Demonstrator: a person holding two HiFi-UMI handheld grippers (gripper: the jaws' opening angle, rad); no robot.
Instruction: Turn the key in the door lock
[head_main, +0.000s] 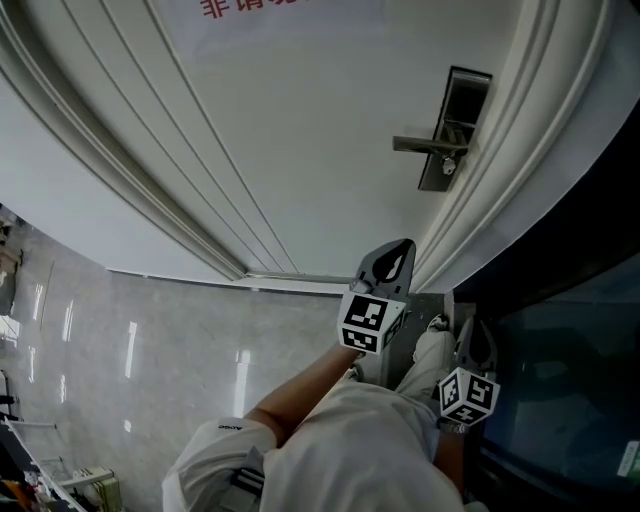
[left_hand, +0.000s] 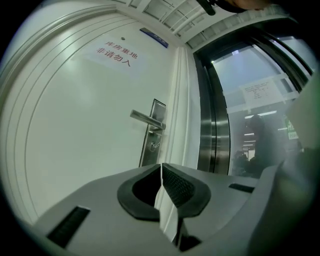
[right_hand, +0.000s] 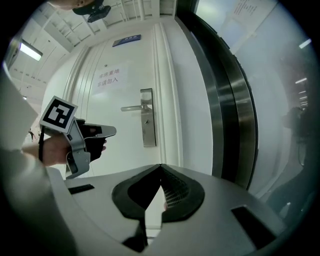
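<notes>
Office-building corridor: white door (head_main: 300, 120) with lever handle (head_main: 425, 146); paper notice (left_hand: 116, 54) in red characters; blue plate (right_hand: 126, 40) above it; steel-framed glass wall (left_hand: 250, 115) beside; glossy grey floor (head_main: 180, 340); strip light (right_hand: 30, 50) overhead.

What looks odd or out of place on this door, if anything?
Nothing stands out. The door looks closed, its handle sits level on the lock plate, and what looks like a key sits in the lock below it.

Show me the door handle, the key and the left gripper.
door handle (left_hand: 146, 118), left gripper view, middle of the lever.
key (left_hand: 154, 145), left gripper view, head at the lock.
left gripper (right_hand: 111, 131), right gripper view, tips of its jaws.
</notes>
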